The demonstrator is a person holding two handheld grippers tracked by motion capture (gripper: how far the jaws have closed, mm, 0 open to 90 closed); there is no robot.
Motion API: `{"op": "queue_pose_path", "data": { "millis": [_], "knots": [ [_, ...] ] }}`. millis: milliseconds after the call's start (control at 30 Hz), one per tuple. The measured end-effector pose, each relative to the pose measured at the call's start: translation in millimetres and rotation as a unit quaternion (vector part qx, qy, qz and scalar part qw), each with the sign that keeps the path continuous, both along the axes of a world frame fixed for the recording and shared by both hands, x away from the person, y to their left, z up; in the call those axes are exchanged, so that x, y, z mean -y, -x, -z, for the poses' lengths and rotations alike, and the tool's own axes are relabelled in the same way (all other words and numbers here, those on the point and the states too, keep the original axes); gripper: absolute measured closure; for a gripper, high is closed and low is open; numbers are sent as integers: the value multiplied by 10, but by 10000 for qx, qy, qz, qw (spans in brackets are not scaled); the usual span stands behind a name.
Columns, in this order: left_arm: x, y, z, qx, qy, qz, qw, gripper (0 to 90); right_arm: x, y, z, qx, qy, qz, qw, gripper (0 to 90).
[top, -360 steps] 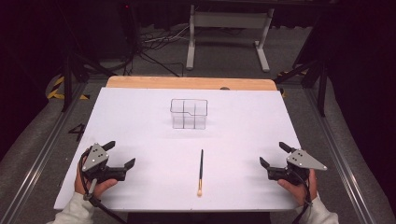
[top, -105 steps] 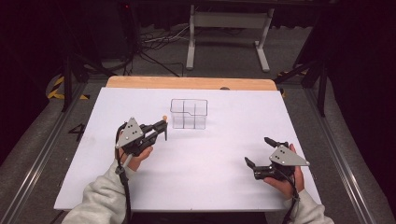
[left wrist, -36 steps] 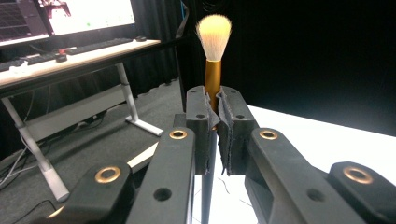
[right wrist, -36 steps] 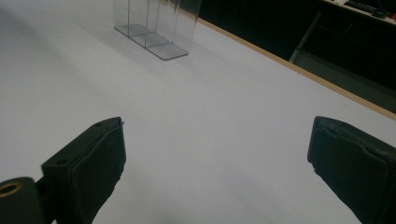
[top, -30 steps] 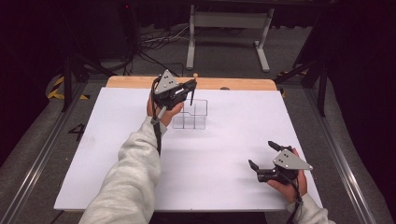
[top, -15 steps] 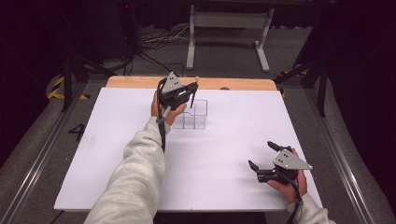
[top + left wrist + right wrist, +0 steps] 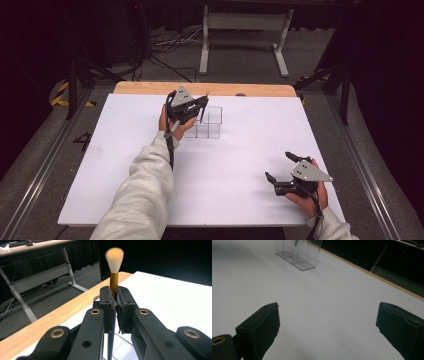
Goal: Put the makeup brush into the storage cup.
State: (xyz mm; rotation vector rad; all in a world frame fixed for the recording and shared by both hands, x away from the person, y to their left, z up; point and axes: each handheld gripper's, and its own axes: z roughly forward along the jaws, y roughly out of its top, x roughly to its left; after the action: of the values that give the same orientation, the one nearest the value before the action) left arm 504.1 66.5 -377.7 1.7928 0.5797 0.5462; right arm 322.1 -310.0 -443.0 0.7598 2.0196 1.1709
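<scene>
The brush (image 7: 114, 277) stands upright, its pale, fluffy bristle head on top, a gold ferrule below it and a thin dark handle running straight down. It is pinched at the ferrule, above the clear organizer (image 7: 207, 123). That organizer is a see-through box split into open compartments, standing upright on the white worktop (image 7: 240, 165) near its far edge. Which compartment the handle enters cannot be told.

The high view looks forward and down over the whole worktop (image 7: 240, 200). Each tongs camera sits close, looking along its jaws; all three share the clear box (image 7: 207, 122).
</scene>
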Motion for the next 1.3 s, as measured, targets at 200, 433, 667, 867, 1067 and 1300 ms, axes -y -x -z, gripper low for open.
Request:
{"op": "queue_pose_path", "data": {
  "millis": [200, 433, 667, 867, 1067, 1300],
  "knots": [
    [-21, 28, 78, -36, -47, 10, 10000, 833, -16, -1, 8, -7, 41, -9, 10000, 55],
    [-38, 35, 136, -101, -13, 15, 9999, 829, -22, -2, 11, -10, 75, -8, 10000, 56],
    [-26, 35, 136, -83, -42, -16, 10000, 808, -17, -2, 10, -11, 66, -5, 10000, 57],
    [-48, 51, 110, -47, -98, -20, 9999, 771, -13, 0, 7, -8, 54, -3, 10000, 57],
    [-75, 136, 27, 158, -192, -115, 9996, 685, -15, 4, 1, 7, 60, -6, 10000, 57],
    [-114, 227, -54, 359, -178, -237, 9989, 481, -17, 12, -7, 36, 57, -10, 10000, 58]
  ]
}}
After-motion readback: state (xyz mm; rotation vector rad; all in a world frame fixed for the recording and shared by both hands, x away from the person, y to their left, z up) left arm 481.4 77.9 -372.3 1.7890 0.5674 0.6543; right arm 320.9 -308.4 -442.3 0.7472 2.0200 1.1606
